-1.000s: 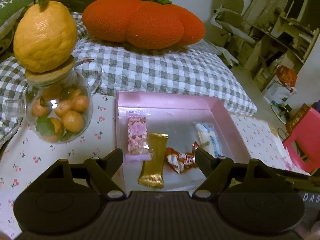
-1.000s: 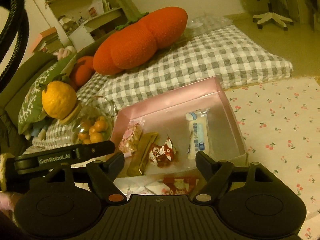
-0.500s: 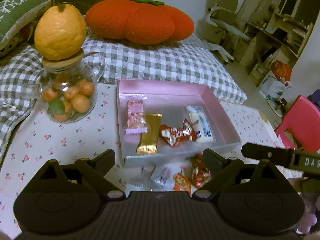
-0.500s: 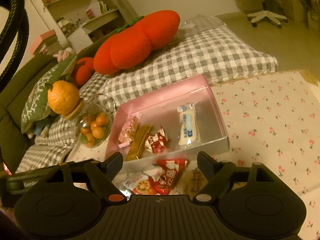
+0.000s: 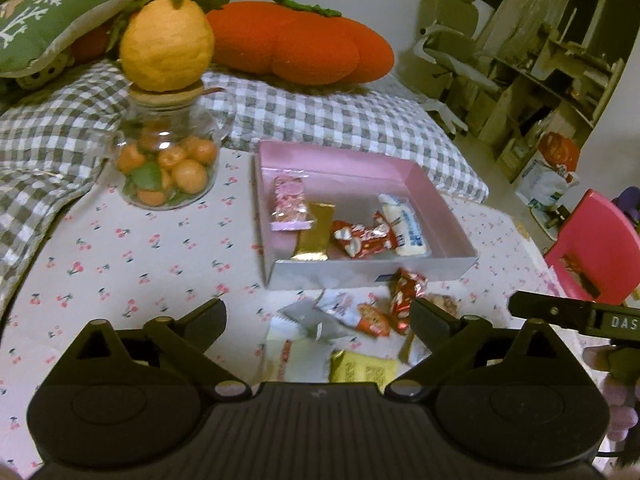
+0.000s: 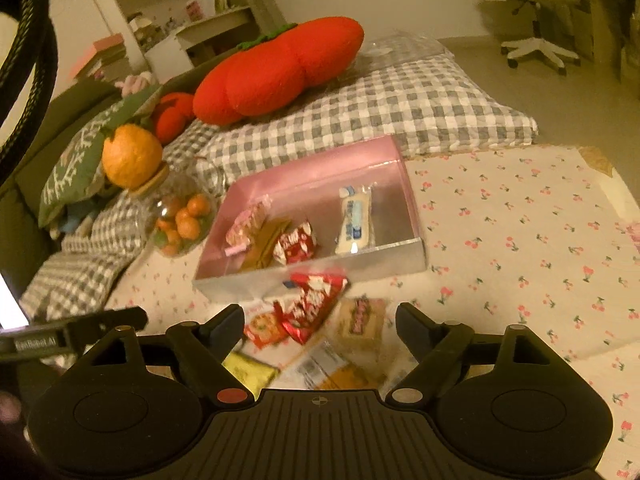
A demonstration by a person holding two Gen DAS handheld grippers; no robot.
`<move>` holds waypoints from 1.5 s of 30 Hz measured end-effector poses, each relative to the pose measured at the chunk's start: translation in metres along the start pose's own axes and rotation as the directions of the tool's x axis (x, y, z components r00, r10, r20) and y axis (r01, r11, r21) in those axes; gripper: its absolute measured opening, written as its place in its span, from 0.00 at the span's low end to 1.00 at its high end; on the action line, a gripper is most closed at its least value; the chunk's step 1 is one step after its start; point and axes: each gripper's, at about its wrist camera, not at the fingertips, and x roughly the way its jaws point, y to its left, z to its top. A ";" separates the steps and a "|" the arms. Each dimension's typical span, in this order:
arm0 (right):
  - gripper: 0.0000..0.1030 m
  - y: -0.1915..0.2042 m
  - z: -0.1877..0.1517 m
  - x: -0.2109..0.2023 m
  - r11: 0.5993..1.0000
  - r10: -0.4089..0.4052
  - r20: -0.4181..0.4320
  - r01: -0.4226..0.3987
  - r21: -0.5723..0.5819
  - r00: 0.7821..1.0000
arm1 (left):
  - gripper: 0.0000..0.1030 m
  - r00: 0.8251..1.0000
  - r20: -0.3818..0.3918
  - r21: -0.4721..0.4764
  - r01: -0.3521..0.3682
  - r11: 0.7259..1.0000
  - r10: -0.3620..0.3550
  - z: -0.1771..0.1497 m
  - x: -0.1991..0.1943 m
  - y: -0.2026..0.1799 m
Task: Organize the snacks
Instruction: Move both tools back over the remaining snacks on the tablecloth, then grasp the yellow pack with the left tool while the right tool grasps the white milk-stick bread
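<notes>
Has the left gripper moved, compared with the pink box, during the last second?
Yes. The left gripper has pulled back from the pink box, now over the loose snacks before it.

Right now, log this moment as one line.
left gripper: opening, empty | right gripper: open, empty | pink box: four snacks | loose snacks: on tablecloth

A shallow pink cardboard box [image 5: 448, 216] sits mid-worktop on the cherry-print cloth [image 5: 132, 256], holding four wrapped snacks [image 5: 360, 236] side by side. Loose snack packets [image 5: 360, 320] lie before its near wall. Left of it stands a round glass jar of small oranges [image 5: 168, 168], a large yellow citrus fruit [image 5: 166, 46] on its lid. Behind lies a grey checked quilt [image 5: 344, 120].
</notes>
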 end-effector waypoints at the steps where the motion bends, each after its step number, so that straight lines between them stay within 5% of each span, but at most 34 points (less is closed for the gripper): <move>1: 0.83 0.000 -0.004 -0.001 1.000 -0.004 -0.001 0.004 -0.008 1.000 | 0.95 1.000 0.001 0.004 -0.004 1.000 0.004 -0.002 -0.001 0.001; 11: 0.84 -0.010 -0.034 -0.007 0.996 -0.052 -0.011 0.051 -0.070 0.999 | 0.96 0.999 0.021 0.071 -0.038 0.997 0.036 -0.032 -0.014 0.012; 30: 0.87 -0.034 -0.057 0.016 0.990 -0.139 -0.080 0.137 -0.021 0.987 | 0.95 0.993 -0.119 0.141 0.019 0.990 -0.002 -0.082 0.008 -0.011; 45: 0.87 -0.029 -0.062 0.044 0.972 -0.221 -0.120 0.208 -0.112 0.968 | 0.73 0.983 -0.174 0.185 0.082 0.979 -0.050 -0.087 0.027 -0.039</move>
